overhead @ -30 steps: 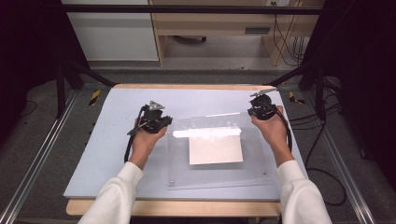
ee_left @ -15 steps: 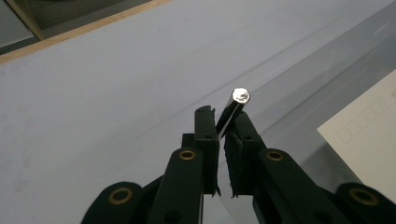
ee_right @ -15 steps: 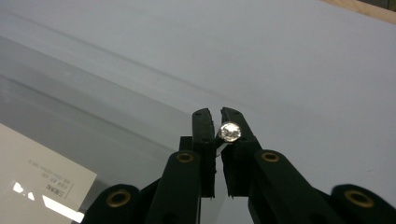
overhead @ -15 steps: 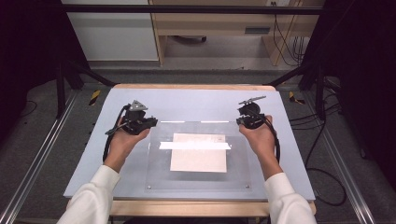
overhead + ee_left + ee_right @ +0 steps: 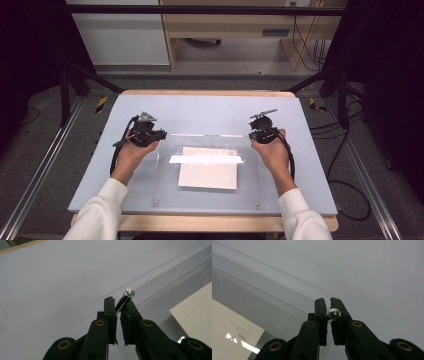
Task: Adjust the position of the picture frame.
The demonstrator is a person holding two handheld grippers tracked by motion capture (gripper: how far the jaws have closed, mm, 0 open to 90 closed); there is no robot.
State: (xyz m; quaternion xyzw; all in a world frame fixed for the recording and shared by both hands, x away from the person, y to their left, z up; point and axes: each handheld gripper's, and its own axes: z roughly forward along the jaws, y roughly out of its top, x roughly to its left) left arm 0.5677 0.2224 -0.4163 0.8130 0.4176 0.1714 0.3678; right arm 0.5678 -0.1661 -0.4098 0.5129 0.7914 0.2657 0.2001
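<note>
A clear plastic plate (image 5: 250,185) with small screws at its corners lies on the grey-blue mat (image 5: 210,107), and a pale sheet of paper (image 5: 207,170) shows through its middle. My left gripper (image 5: 160,134) is shut on the plate's far left corner. In the left gripper view the jaws (image 5: 118,301) pinch the thin edge just below a corner screw (image 5: 130,292), with the paper (image 5: 197,307) to the right. My right gripper (image 5: 253,135) is shut on the far right corner. In the right gripper view its jaws (image 5: 328,301) close beside a screw head (image 5: 335,313), with the paper (image 5: 232,330) at lower left.
The mat covers a wooden table whose front edge (image 5: 200,222) shows near the person. Black frame posts (image 5: 67,85) stand at both far corners, and a metal rail (image 5: 40,175) runs along the left. Cables (image 5: 350,200) lie on the floor at right.
Both hands have moved left and a little toward the person, carrying the clear plate and the paper the same way. Both grippers stayed shut on the far corners.
</note>
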